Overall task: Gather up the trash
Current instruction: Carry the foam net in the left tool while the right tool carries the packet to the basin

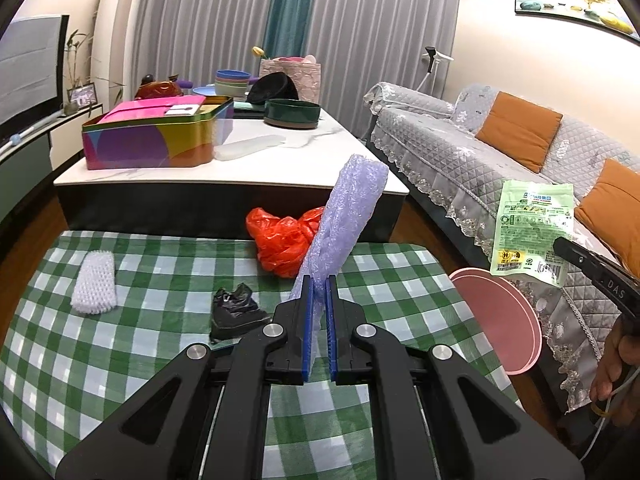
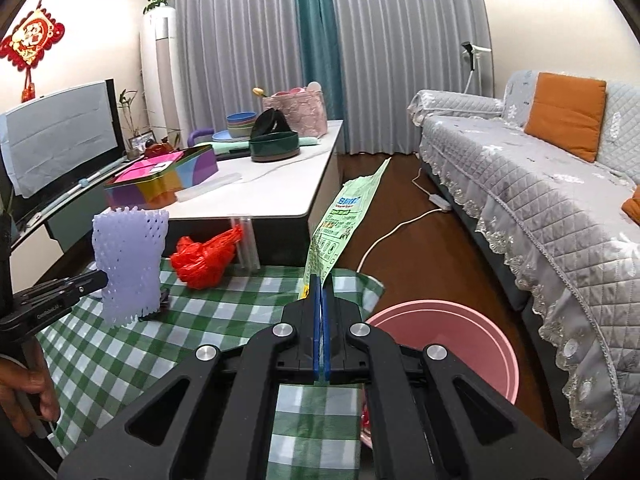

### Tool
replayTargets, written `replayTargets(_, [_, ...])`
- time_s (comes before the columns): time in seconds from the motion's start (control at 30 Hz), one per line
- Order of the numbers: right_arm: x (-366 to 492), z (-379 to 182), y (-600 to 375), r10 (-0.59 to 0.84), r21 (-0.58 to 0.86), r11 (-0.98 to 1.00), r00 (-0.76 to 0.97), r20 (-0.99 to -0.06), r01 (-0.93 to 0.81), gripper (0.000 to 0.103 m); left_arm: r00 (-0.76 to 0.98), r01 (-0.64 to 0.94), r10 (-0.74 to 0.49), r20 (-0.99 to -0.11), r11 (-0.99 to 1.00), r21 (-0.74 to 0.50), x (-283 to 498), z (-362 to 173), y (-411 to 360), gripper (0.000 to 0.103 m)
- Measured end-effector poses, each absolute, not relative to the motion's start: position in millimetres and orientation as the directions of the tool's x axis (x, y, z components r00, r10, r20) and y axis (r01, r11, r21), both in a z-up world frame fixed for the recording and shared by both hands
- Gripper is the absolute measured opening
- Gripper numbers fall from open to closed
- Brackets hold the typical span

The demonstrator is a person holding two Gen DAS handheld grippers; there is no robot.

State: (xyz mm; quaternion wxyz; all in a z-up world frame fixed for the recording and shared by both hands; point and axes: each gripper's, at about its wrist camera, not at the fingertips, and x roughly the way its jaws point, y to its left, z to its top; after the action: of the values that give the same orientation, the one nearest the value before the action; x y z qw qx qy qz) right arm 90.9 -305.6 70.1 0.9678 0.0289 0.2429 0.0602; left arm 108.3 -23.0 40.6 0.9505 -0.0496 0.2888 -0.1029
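Note:
My left gripper (image 1: 319,280) is shut on a purple foam net sleeve (image 1: 344,216) and holds it upright above the green checked cloth (image 1: 120,340); the sleeve also shows in the right wrist view (image 2: 128,264). My right gripper (image 2: 321,282) is shut on a green snack wrapper (image 2: 344,220), held over the cloth's right edge by the pink bin (image 2: 452,344). The wrapper (image 1: 532,232) and the bin (image 1: 500,320) also show in the left wrist view. On the cloth lie a red plastic bag (image 1: 280,240), a black bag (image 1: 236,312) and a white foam net (image 1: 94,282).
A white-topped coffee table (image 1: 240,168) stands behind the cloth with a colourful tin (image 1: 160,136), bowls and a dark green bowl (image 1: 292,114). A grey covered sofa (image 2: 540,208) with orange cushions is on the right. A white cable (image 2: 400,228) lies on the wood floor.

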Motion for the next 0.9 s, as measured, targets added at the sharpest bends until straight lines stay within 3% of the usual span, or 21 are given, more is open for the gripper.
replayTargets(0.4, [93, 65, -331, 0.075, 0.096, 0.995, 0.879, -0.472, -0.033, 0.001, 0.802, 0.174, -0.256, -0.54, 0.965, -0.198, 120, 40, -33, 0.006])
replayTargets(0.9, [90, 68, -341, 0.015, 0.039, 0.999, 0.889, -0.457, 0.003, 0.001, 0.794, 0.247, -0.296, -0.531, 0.955, -0.162, 121, 42, -68, 0.006])
